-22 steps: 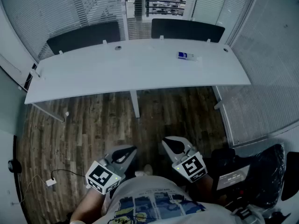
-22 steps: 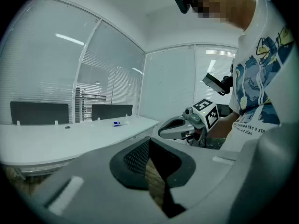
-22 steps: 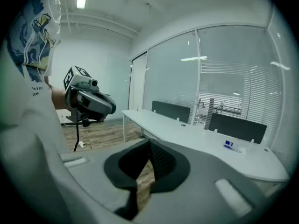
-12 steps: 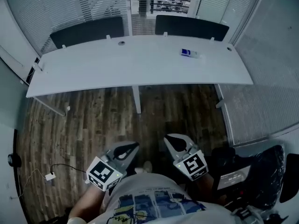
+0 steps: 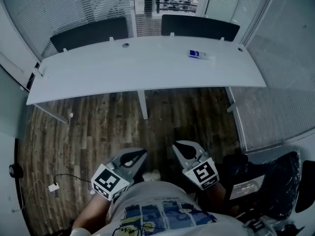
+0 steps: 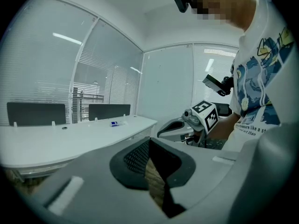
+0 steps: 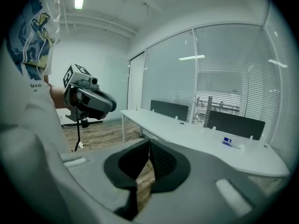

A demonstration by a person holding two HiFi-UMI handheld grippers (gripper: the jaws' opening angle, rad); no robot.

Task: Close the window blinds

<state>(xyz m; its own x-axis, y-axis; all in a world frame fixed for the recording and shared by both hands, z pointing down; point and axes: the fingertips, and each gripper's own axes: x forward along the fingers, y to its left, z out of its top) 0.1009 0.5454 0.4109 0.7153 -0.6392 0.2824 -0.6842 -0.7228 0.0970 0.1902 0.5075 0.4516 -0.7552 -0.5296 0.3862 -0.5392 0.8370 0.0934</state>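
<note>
Near, 6 o'clock: the person's torso hides both handles. Left gripper [image 5: 132, 157] and right gripper [image 5: 184, 150] each have jaws pressed together, empty. Beyond the desk [image 5: 147, 68], 12 o'clock: window blinds [image 5: 74, 9], tops cut off, centre slats see-through.

Your shirt [image 6: 254, 125] bore a printed line; only "like a" and "than" could be read. The label on the box [image 5: 196, 54] was too small to read.

Dim, bluish, fisheye-warped edges
</note>
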